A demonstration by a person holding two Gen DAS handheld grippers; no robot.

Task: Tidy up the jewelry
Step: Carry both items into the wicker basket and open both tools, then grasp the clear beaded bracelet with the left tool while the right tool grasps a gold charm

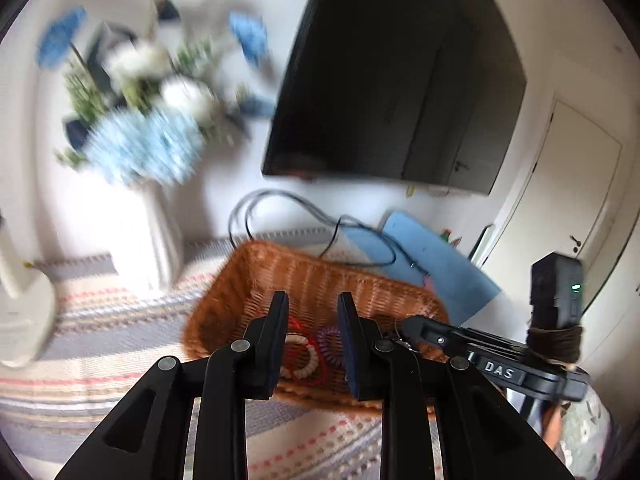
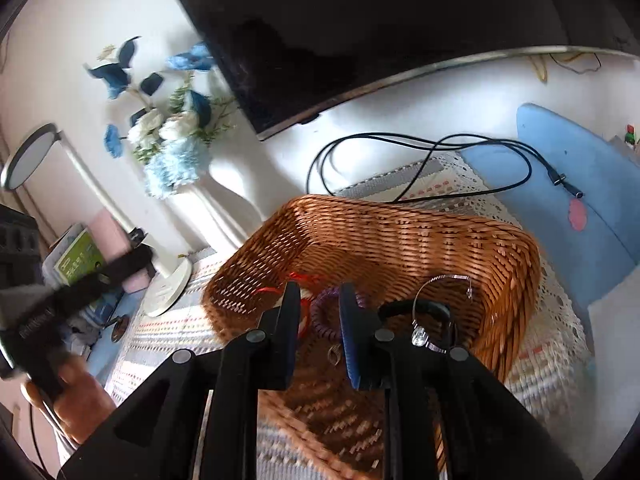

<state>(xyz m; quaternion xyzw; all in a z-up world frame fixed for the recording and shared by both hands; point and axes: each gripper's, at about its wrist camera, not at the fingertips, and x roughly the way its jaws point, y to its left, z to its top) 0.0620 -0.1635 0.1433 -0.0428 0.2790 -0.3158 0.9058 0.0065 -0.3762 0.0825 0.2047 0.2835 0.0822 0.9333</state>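
Observation:
A brown wicker basket sits on a striped cloth; it also shows in the right wrist view. Inside lie a red-string bead bracelet, a purple coil band, a clear bangle, a black band and a small ring. My left gripper is open and empty above the basket's near edge. My right gripper is open and empty over the basket's inside. The right gripper's body shows at the basket's right side in the left wrist view.
A white vase of blue and white flowers stands behind the basket on the left, next to a white desk lamp. A dark screen hangs behind. A black cable and a blue board lie at the back right.

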